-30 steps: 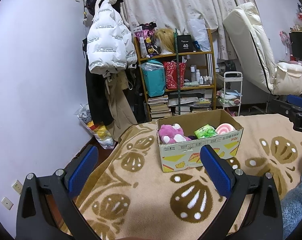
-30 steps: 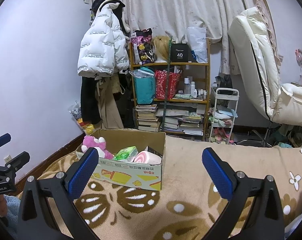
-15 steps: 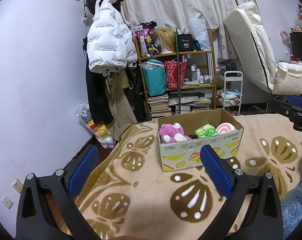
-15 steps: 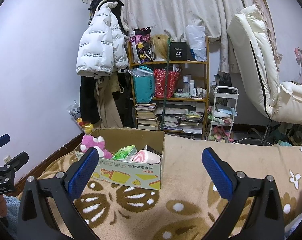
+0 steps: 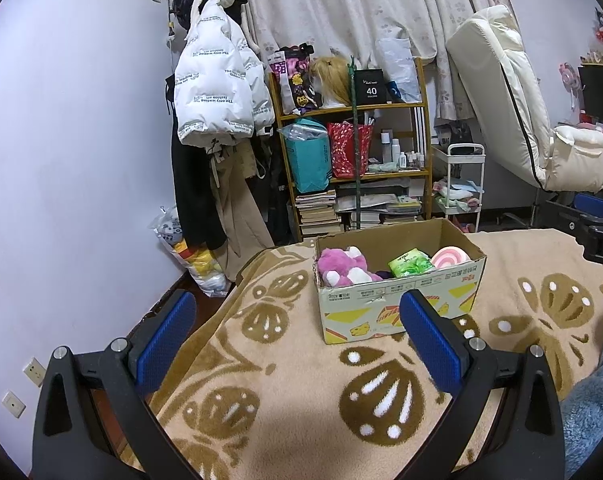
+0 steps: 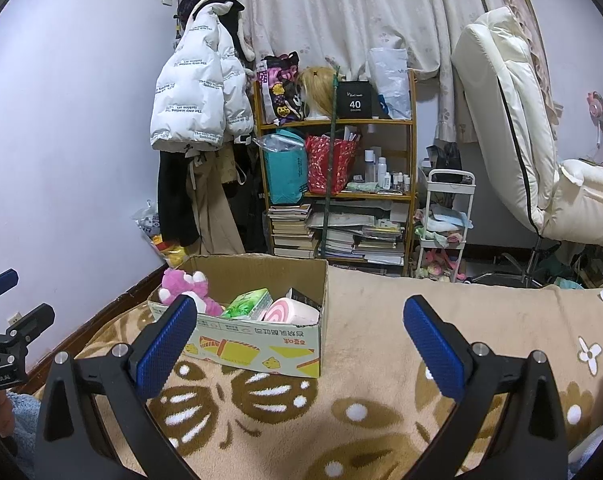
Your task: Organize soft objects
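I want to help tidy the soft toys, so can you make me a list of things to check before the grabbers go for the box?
1. Left gripper open and empty: ok, its jaws stand wide apart with nothing between them.
2. Right gripper open and empty: ok, same.
3. Cardboard box upright with its top open: ok.
4. Soft things in sight: ok, the pink plush toy, green packet and pink swirl roll all lie inside the box.
5. Blanket bare between grippers and box: ok.
6. More things hidden lower in the box: cannot tell, something dark shows between the toy and the packet.
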`<move>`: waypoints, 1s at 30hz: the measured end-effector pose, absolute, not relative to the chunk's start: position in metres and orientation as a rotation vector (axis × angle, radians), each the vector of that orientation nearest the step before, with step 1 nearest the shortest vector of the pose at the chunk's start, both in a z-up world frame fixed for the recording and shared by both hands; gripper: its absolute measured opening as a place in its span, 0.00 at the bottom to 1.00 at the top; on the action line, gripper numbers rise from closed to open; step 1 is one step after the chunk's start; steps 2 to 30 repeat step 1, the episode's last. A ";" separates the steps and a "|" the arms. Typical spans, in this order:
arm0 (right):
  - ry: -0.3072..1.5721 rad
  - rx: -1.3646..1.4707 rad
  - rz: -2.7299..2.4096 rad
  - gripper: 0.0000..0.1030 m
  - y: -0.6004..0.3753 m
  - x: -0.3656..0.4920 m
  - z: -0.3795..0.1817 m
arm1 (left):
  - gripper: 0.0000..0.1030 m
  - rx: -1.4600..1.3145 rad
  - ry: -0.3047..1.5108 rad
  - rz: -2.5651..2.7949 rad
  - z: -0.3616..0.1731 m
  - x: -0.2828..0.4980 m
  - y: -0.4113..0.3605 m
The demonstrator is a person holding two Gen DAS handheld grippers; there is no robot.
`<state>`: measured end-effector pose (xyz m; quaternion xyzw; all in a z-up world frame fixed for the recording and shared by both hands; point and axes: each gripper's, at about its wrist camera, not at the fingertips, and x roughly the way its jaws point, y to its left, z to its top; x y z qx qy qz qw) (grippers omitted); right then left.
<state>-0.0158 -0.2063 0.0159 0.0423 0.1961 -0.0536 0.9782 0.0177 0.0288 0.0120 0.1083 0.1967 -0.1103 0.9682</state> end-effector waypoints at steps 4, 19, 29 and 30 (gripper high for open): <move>0.395 0.085 -0.108 1.00 -0.206 -0.016 0.016 | 0.98 0.217 0.398 -0.226 0.012 0.018 0.029; 0.395 0.085 -0.108 1.00 -0.206 -0.016 0.016 | 0.98 0.217 0.398 -0.226 0.012 0.018 0.029; 0.395 0.085 -0.108 1.00 -0.206 -0.016 0.016 | 0.98 0.217 0.398 -0.226 0.012 0.018 0.029; 0.395 0.085 -0.108 1.00 -0.206 -0.016 0.016 | 0.98 0.217 0.398 -0.226 0.012 0.018 0.029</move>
